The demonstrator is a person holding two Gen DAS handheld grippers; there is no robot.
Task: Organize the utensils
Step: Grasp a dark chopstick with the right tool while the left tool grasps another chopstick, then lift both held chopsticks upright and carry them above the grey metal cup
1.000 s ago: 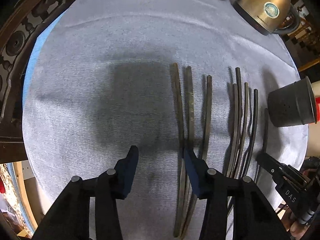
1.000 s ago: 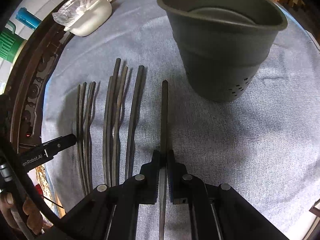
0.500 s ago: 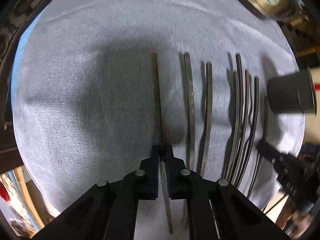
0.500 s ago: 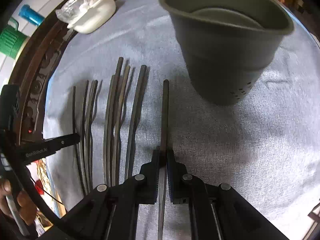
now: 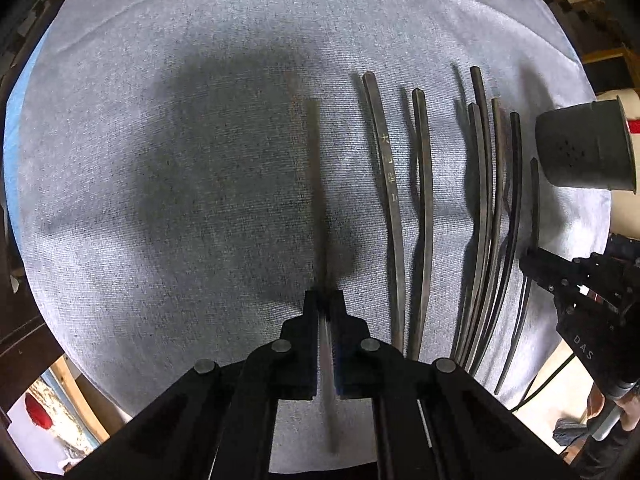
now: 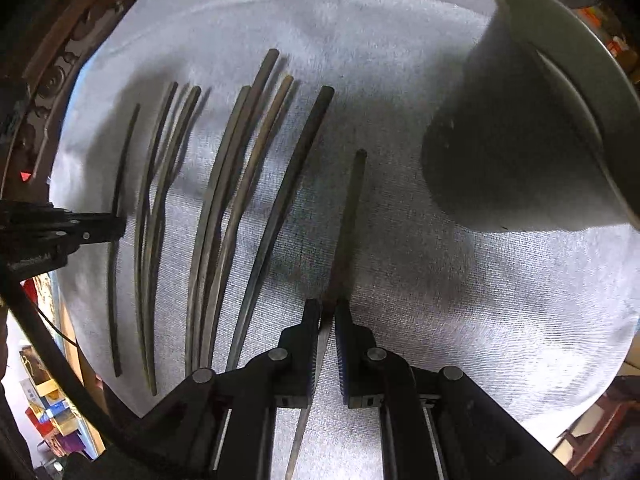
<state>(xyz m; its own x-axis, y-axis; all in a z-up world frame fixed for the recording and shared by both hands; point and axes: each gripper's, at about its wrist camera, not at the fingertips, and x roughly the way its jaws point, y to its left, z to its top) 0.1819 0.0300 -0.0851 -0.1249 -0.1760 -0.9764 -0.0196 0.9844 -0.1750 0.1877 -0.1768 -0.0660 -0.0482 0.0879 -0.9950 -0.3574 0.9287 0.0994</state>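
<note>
Gripping one chopstick (image 5: 318, 200) in our left gripper (image 5: 325, 300), we have lifted it off the cloth (image 5: 200, 80), well away from the cup (image 5: 580, 152); a second ago those fingers were wide. Our right gripper (image 6: 328, 312) still pinches its own chopstick (image 6: 348, 220), now swung closer to the cup. Seven others (image 6: 256, 168) lie loose between.

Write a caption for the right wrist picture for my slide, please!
Right gripper pinches one dark chopstick beside the grey cup, more chopsticks waiting on the cloth.
</note>
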